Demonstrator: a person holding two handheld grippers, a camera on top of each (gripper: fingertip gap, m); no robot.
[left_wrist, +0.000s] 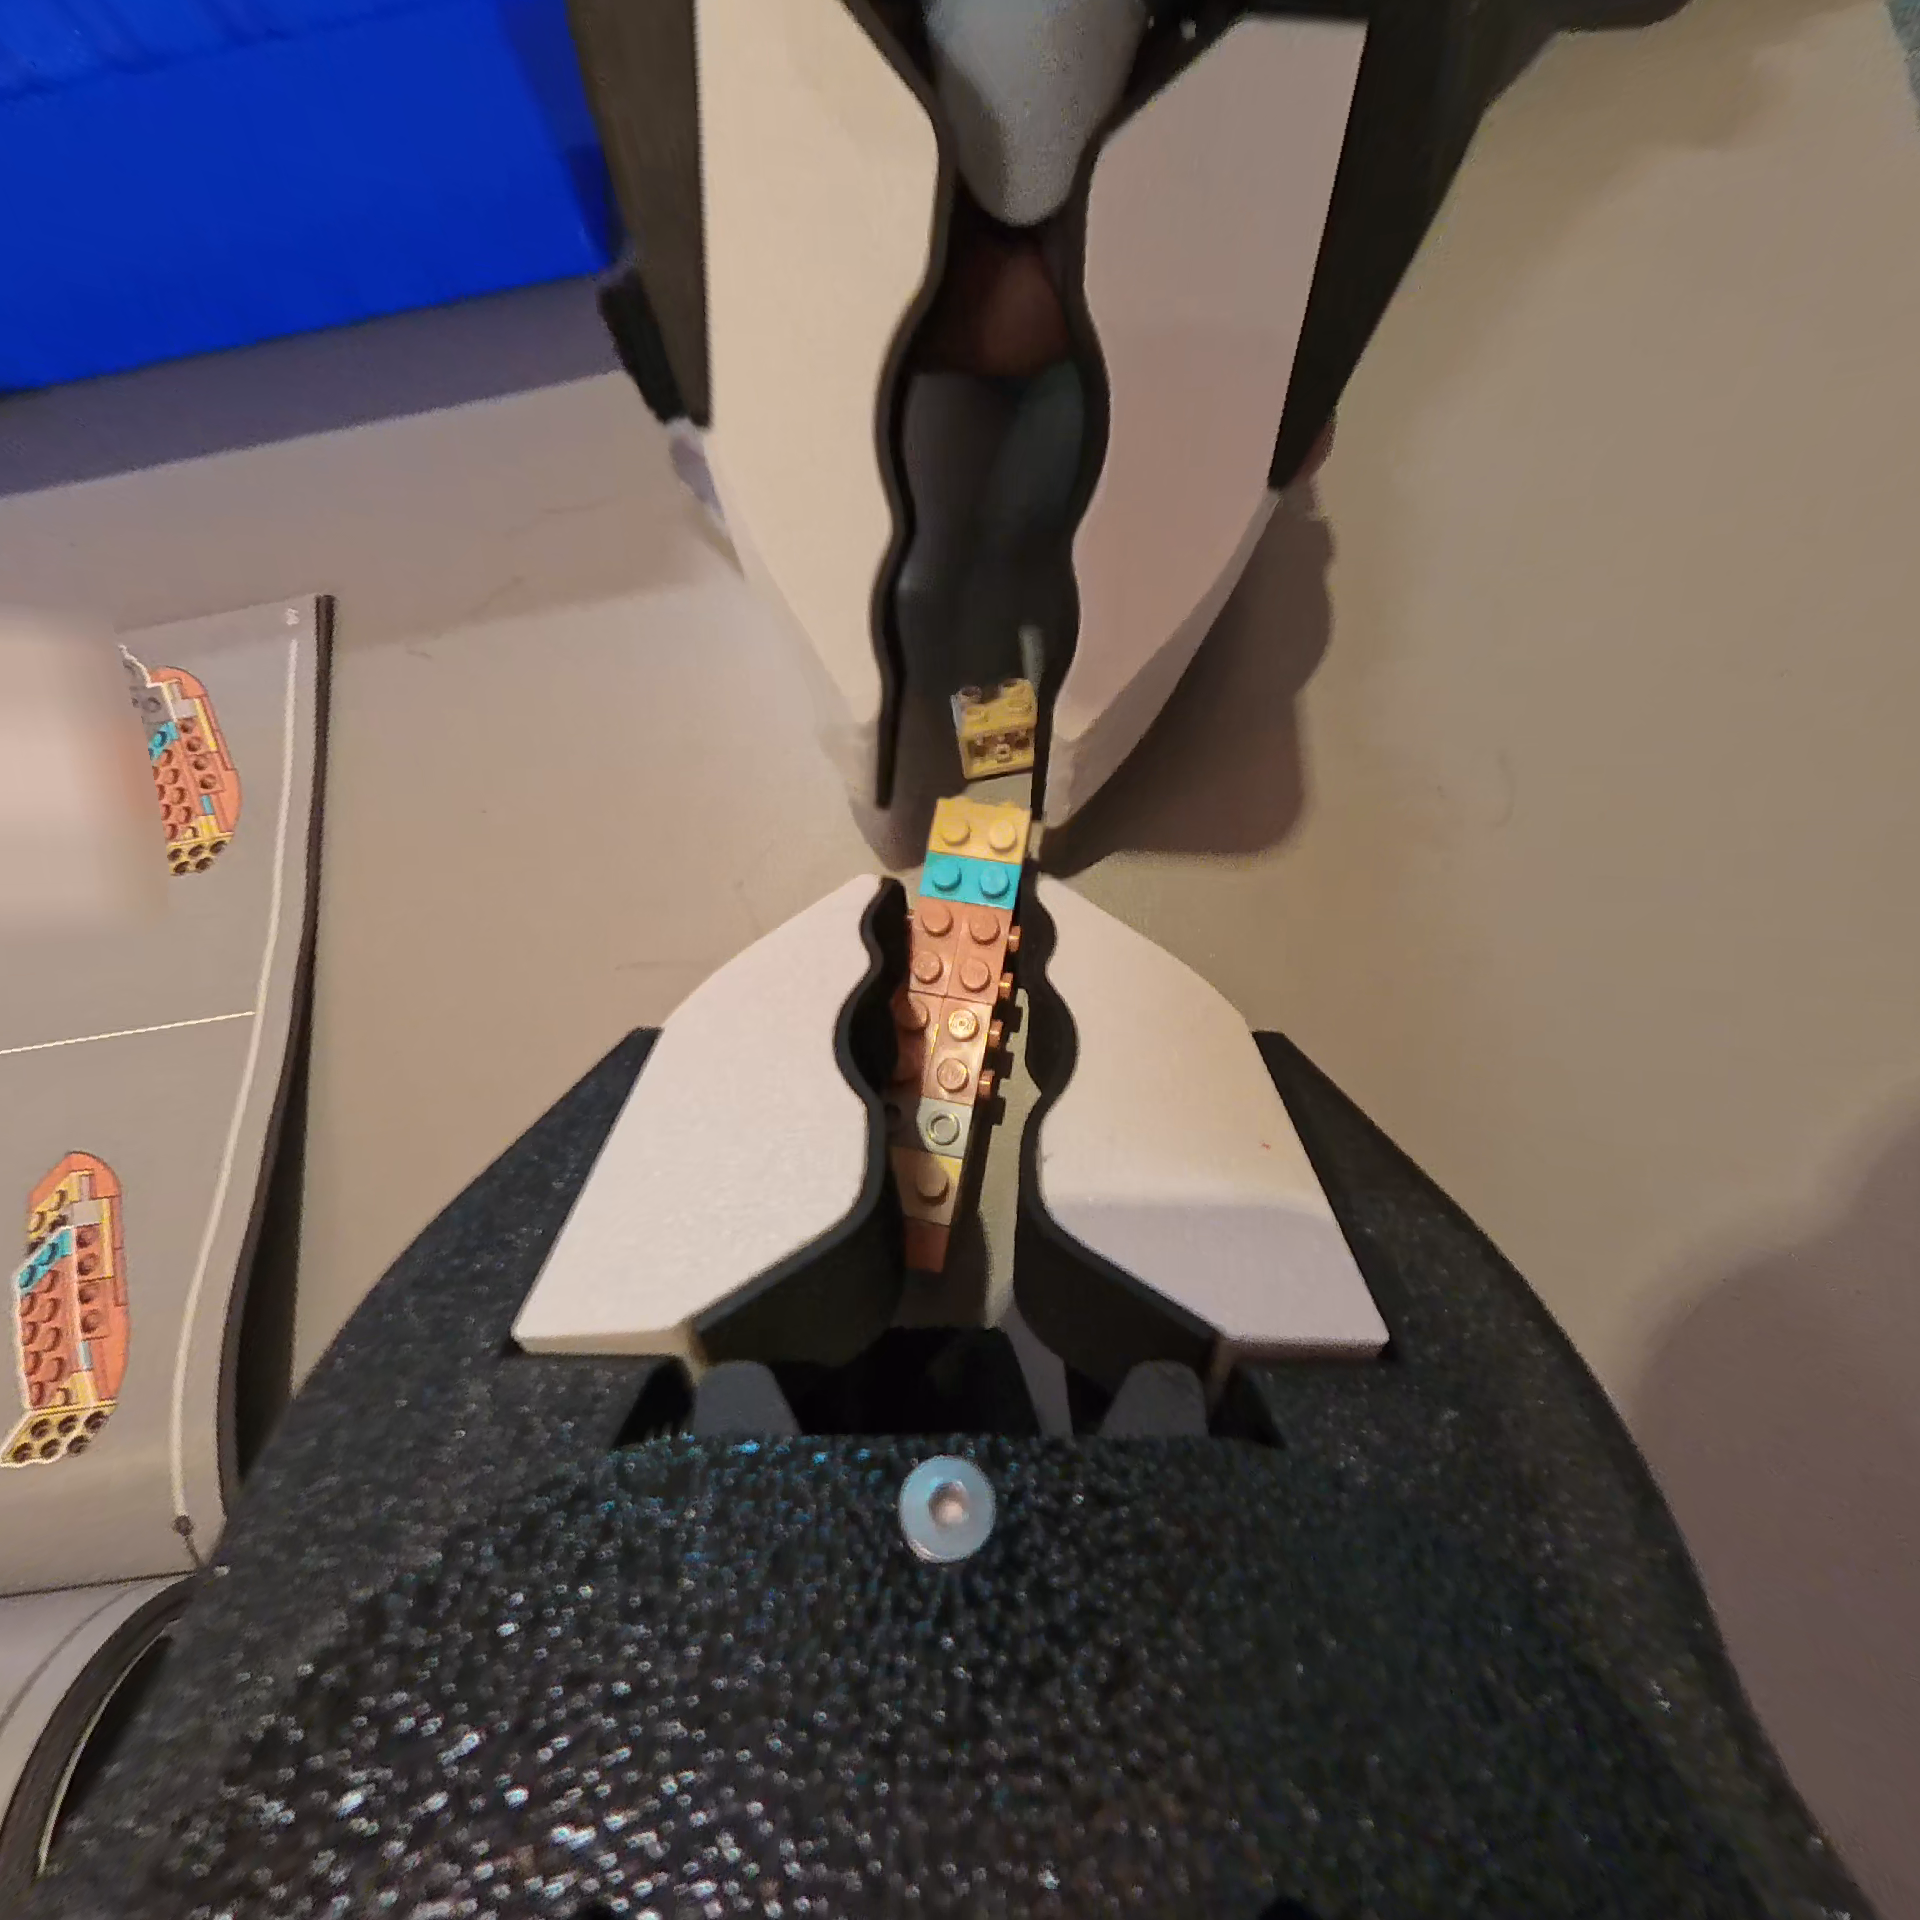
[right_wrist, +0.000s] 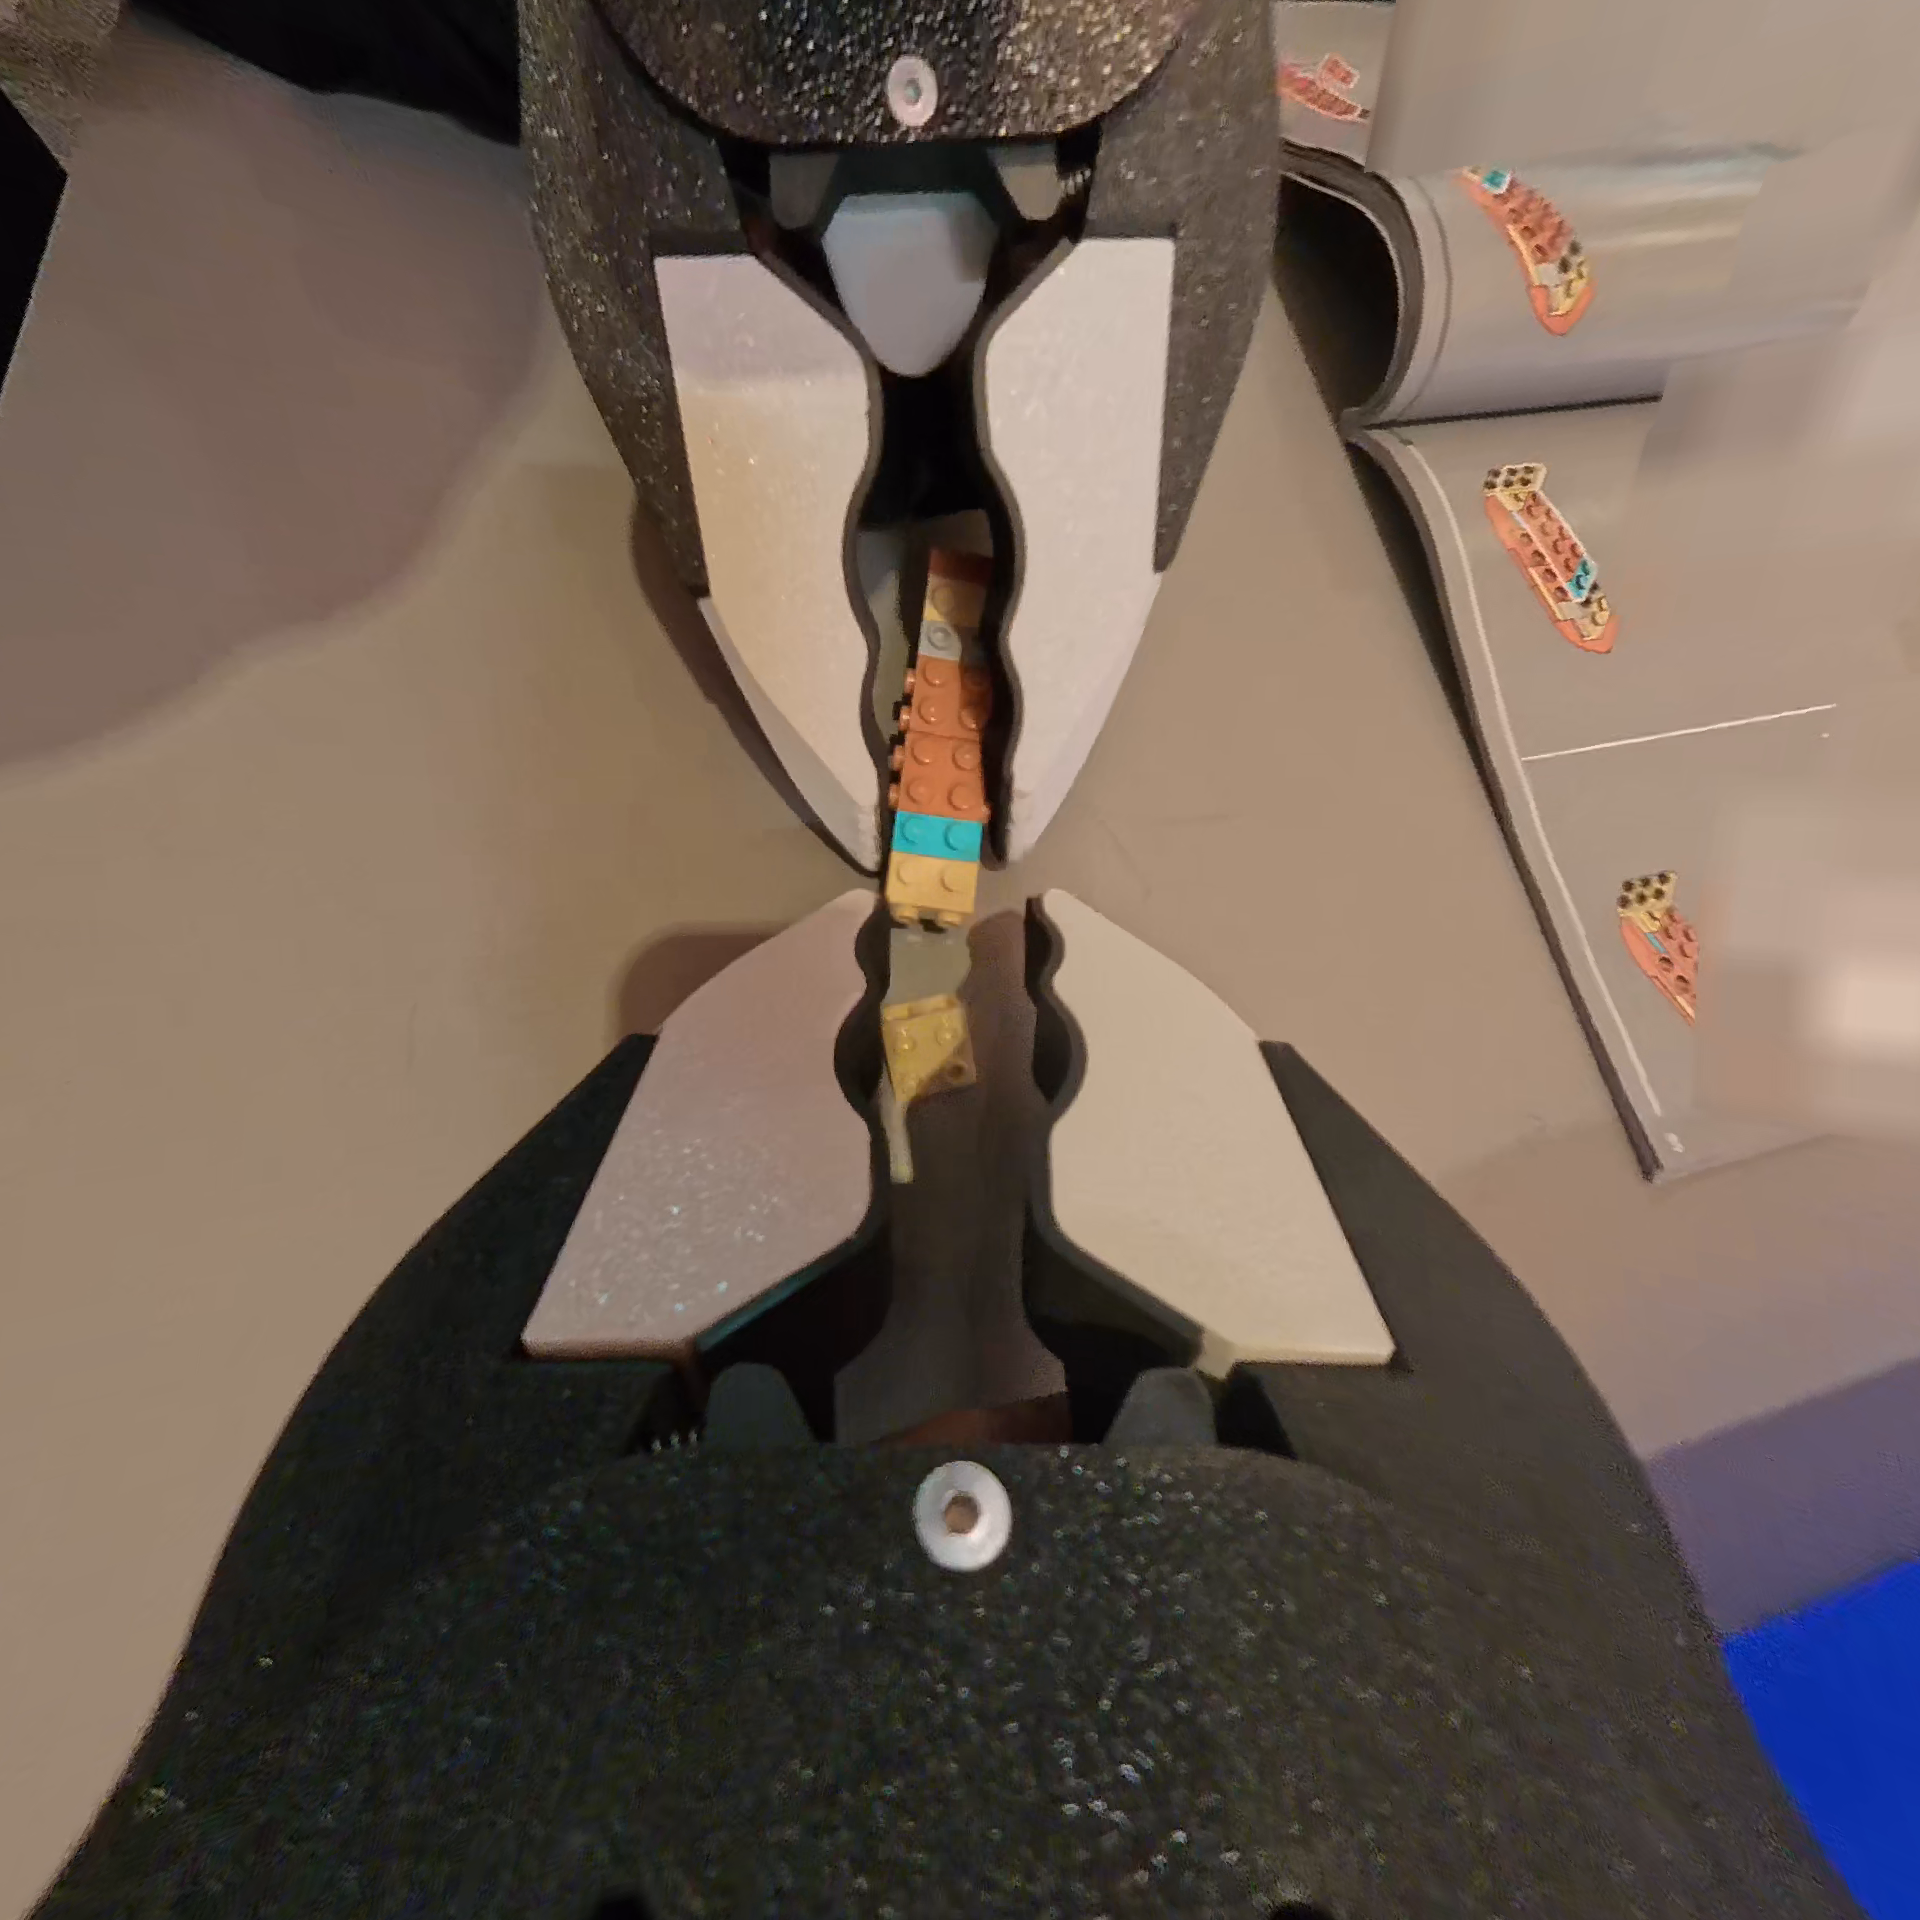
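Note:
My left gripper (left_wrist: 961, 883) is shut on a long brick assembly (left_wrist: 961, 997) of brown bricks with a teal row and a tan row at its far end. It holds the assembly above the table. My right gripper (right_wrist: 951, 904) faces it tip to tip. It is shut on a small tan brick (right_wrist: 930, 1049), which lies against one pad. That brick also shows in the left wrist view (left_wrist: 992, 732), just beyond the assembly's tan end with a small gap between them. The assembly shows in the right wrist view (right_wrist: 940, 769) between the left gripper's pads.
An open instruction booklet (left_wrist: 156, 1039) with pictures of brick models lies on the beige table (left_wrist: 1558, 935), also seen in the right wrist view (right_wrist: 1662, 831). A blue bin (left_wrist: 260, 156) stands beyond the booklet. The tips of both grippers are at nearly the same place.

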